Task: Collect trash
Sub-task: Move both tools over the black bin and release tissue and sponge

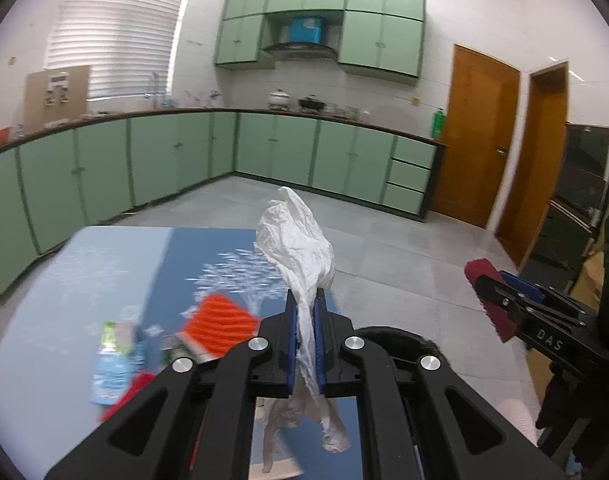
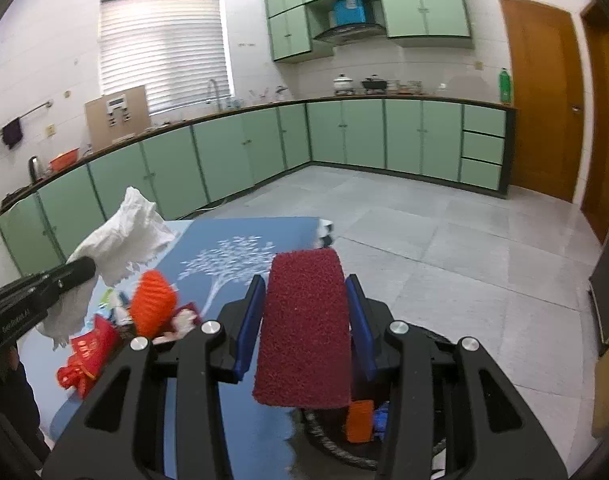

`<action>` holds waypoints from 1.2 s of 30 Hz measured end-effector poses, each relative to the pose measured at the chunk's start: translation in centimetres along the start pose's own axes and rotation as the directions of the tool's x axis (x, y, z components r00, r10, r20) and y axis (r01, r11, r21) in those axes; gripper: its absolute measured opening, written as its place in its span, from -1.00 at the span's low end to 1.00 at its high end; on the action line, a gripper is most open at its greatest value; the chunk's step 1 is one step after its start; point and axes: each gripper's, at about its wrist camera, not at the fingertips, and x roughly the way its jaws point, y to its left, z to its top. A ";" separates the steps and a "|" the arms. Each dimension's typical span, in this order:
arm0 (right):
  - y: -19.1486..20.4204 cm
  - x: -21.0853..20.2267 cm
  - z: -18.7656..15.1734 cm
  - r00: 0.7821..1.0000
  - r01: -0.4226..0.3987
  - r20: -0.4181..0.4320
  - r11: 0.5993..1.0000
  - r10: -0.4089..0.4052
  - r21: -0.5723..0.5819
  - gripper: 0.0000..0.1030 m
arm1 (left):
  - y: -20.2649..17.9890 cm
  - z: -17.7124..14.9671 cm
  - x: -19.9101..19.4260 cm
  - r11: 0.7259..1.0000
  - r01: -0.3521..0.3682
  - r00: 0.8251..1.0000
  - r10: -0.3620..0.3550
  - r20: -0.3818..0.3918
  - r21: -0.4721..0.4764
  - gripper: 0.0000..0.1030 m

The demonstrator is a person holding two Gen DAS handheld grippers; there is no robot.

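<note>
My left gripper (image 1: pixel 305 300) is shut on a crumpled white tissue (image 1: pixel 300 248) and holds it in the air above the right edge of the blue table (image 1: pixel 44 280). The tissue also shows in the right wrist view (image 2: pixel 120 236). My right gripper (image 2: pixel 306 284) is shut on a dark red sponge (image 2: pixel 304 328), held above a black bin (image 2: pixel 344 448) beside the table. The left wrist view shows the right gripper (image 1: pixel 490 300) at the right with the sponge (image 1: pixel 484 280). An orange sponge (image 1: pixel 220 322), a red packet (image 2: pixel 90 350) and wrappers (image 1: pixel 114 360) lie on the table.
The black bin's rim (image 1: pixel 388 334) shows just beyond my left gripper; it holds an orange item (image 2: pixel 360 420) and something blue. Green kitchen cabinets (image 1: pixel 176 152) line the far walls. Wooden doors (image 1: pixel 480 132) stand at the right. Grey tiled floor (image 2: pixel 444 248) lies beyond the table.
</note>
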 end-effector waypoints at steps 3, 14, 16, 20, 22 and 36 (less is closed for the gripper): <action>-1.7 0.3 0.0 1.000 0.028 0.001 1.000 -0.028 0.014 -0.23 | -1.8 0.0 1.8 0.999 0.046 0.999 -0.046 -0.022 0.015 -0.85; -7.6 3.3 -1.3 0.993 0.115 -0.038 0.991 -0.113 0.063 -0.23 | -8.2 0.1 8.4 0.983 0.163 0.984 -0.156 -0.085 0.081 -0.85; -8.7 4.0 -1.7 0.991 0.129 -0.050 0.989 -0.126 0.074 -0.23 | -9.4 -0.1 9.8 0.979 0.182 0.980 -0.173 -0.103 0.089 -0.85; -10.6 5.3 -2.5 0.986 0.154 -0.079 0.984 -0.147 0.089 -0.23 | -10.9 -1.0 11.8 0.973 0.213 0.970 -0.200 -0.136 0.091 -0.85; -11.4 6.1 -3.0 0.983 0.166 -0.098 0.982 -0.157 0.092 -0.23 | -11.8 -1.3 13.1 0.970 0.226 0.965 -0.211 -0.155 0.090 -0.85; -15.2 10.7 -5.1 0.961 0.225 -0.188 0.967 -0.201 0.117 0.01 | -14.3 -3.7 18.9 0.957 0.277 0.932 -0.246 -0.266 0.084 -0.31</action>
